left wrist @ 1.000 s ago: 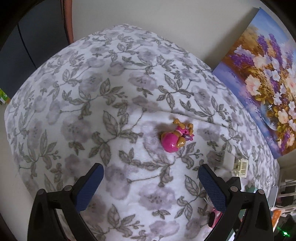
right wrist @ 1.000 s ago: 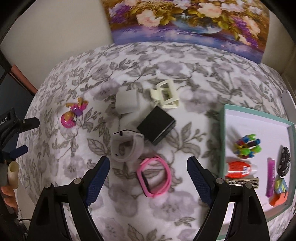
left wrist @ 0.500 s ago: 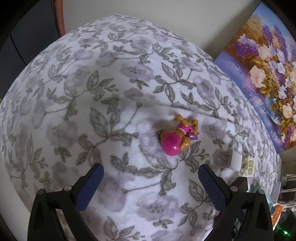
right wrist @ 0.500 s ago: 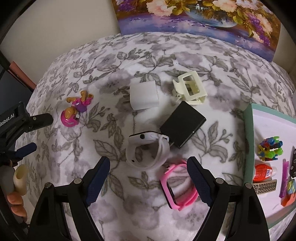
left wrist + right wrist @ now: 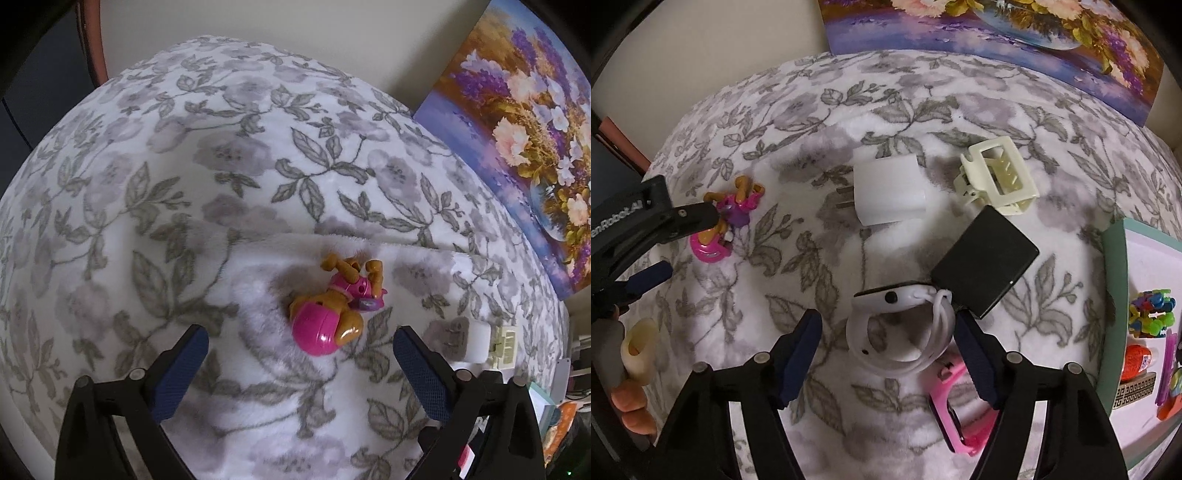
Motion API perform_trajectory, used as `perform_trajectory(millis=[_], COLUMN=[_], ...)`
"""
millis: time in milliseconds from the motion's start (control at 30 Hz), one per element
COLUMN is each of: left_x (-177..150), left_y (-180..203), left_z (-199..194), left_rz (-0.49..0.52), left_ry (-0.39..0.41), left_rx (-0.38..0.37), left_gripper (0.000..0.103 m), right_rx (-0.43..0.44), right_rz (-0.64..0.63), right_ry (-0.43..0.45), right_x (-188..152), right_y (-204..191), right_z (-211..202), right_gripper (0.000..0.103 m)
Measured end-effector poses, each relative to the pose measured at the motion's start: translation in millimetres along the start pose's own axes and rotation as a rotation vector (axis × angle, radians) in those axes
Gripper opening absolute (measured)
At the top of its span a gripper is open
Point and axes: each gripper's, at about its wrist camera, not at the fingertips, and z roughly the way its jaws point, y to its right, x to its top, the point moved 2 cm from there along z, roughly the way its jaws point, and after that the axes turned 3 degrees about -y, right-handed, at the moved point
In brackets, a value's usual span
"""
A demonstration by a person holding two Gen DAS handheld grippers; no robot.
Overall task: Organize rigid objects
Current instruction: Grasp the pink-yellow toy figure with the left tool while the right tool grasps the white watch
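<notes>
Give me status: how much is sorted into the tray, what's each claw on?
Done: several small items sit in the tray. In hand: nothing yet; the left claw is open facing the pink toy figure, and the right claw is open around the white watch. Left on the blanket: charger, hair clip, black box, pink watch.

Black tongs (image 5: 888, 347), navy textured pads (image 5: 799, 354), silver screws

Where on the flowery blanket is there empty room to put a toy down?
Bare blanket spreads wide beyond and left of the pink toy dog. It is crowded in the middle, where the white charger, cream hair clip, black box, white watch and pink watch bunch together beside the tray.
</notes>
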Motion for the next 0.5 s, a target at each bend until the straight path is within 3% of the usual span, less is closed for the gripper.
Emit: perform_trajectory(millis=[133,200,267,333,400,467,500], left_x=[0,0,-1,-2,-3,-3,-2], left_y=[6,7,7,7,6,6,7], left_z=[12,16,21,24,23,21,19], left_rz=[0.020,0.022,0.025,0.027,0.022,0.023,0.030], left_ry=[-0.005,-0.005,-0.008,-0.008,-0.007,0.001,0.005], left_rx=[0.007,0.006,0.012,0.013,-0.003,-0.017,-0.022], left_gripper=[0.093,0.084,0.082,0.072,0.054,0.045,0.045], right_rx=[-0.018,-0.033,-0.045,-0.047,-0.038,-0.026,-0.025], right_rz=[0.001,-0.004,-0.006,0.000,0.008,0.014,0.014], right_ry=[-0.016,-0.017,-0.014,-0.013,-0.012,-0.013,-0.015], right_x=[2,2,3,4,3,2,1], right_y=[-4,-6,-6,-5,0,4,5], right_z=[9,11,12,11,10,7,7], right_gripper=[0.074,0.072,0.066,0.061,0.058,0.058,0.058])
